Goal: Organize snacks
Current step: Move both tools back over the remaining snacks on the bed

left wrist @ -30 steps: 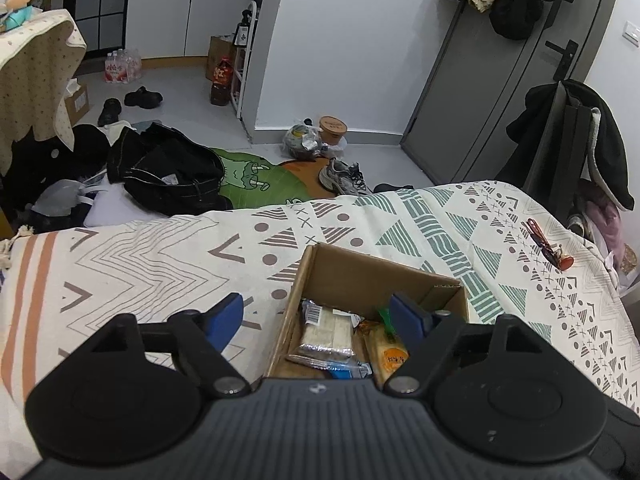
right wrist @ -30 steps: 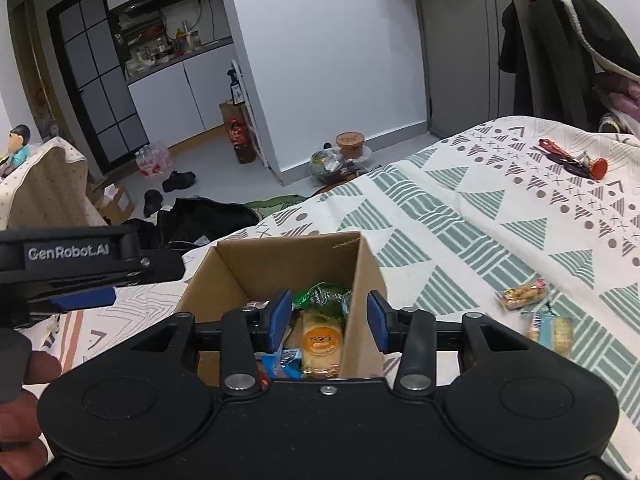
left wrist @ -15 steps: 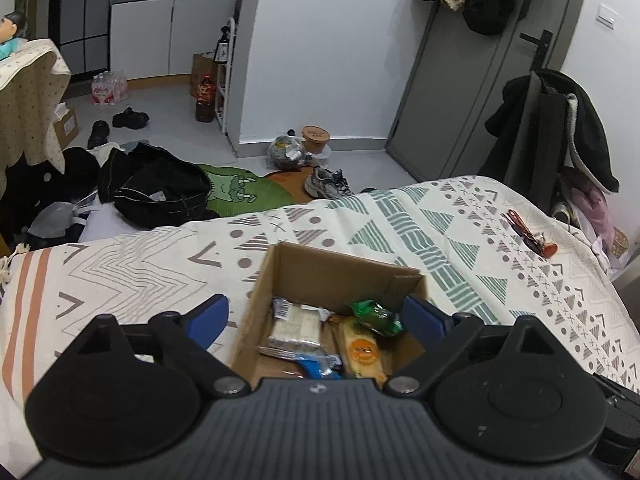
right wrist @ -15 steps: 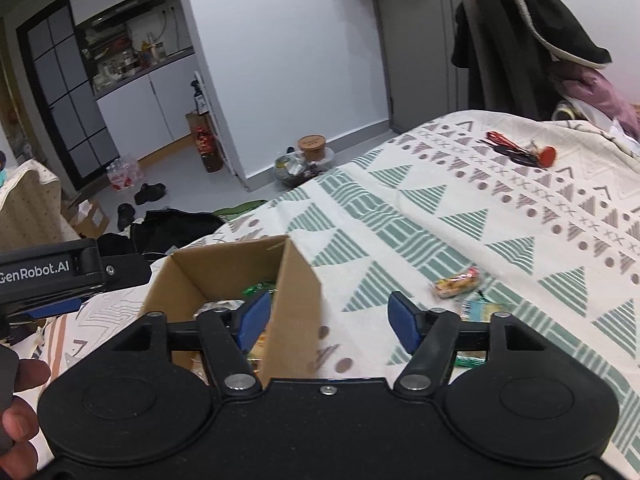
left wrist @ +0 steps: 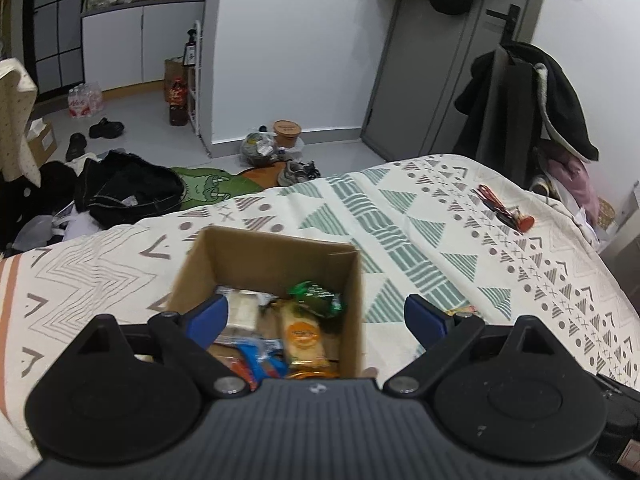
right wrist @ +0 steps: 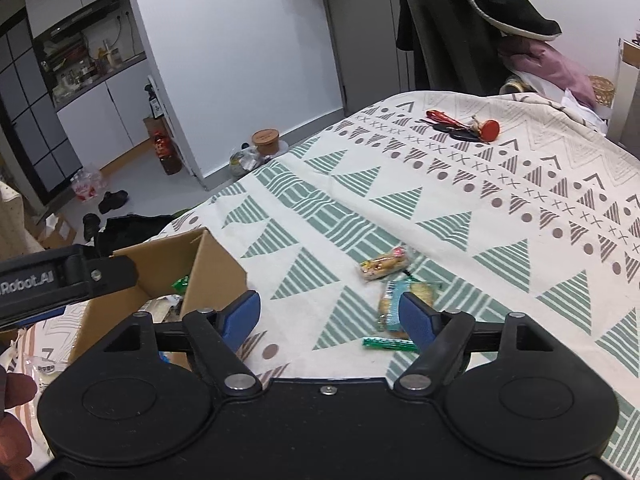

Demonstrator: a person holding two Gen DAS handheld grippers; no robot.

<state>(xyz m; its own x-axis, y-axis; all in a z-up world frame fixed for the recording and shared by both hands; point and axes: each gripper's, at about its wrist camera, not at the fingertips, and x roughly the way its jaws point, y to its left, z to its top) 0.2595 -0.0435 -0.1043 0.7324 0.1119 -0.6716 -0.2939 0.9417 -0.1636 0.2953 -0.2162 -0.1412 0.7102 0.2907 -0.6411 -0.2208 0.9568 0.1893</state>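
- The right gripper [right wrist: 330, 314] has its two blue fingers [right wrist: 416, 316] spread wide, and nothing is held between them.
- Just beyond the right-side finger, partly behind its tip, lies a biscuit packet [right wrist: 406, 300] on the bed cover; its long axis runs away from the fingers, a little tilted toward the left.
- Close in front of the same finger, toward the camera, a thin green stick packet [right wrist: 390, 344] lies across the line of the fingers, its ends pointing left and right.
- Farther out, ahead of the gap, a small yellow snack [right wrist: 385, 265] lies slanted, its far end up and to the right.
- I judge the step as the reach for the next loose snack; the next move calls for lowering the open fingers over one packet, across its narrow side, then closing.
- The left gripper [left wrist: 316, 316] is also wide open and empty; its fingers stand over the near edge of the cardboard box [left wrist: 276, 252], the right-side one outside the wall.
- Between these fingers several snacks already lie in the box, among them an orange-label packet [left wrist: 304, 334] lying lengthwise away from the fingers.
- Far off to the right on the patterned bed cover [right wrist: 520, 216] lie keys [right wrist: 464, 128], which are no part of the task.
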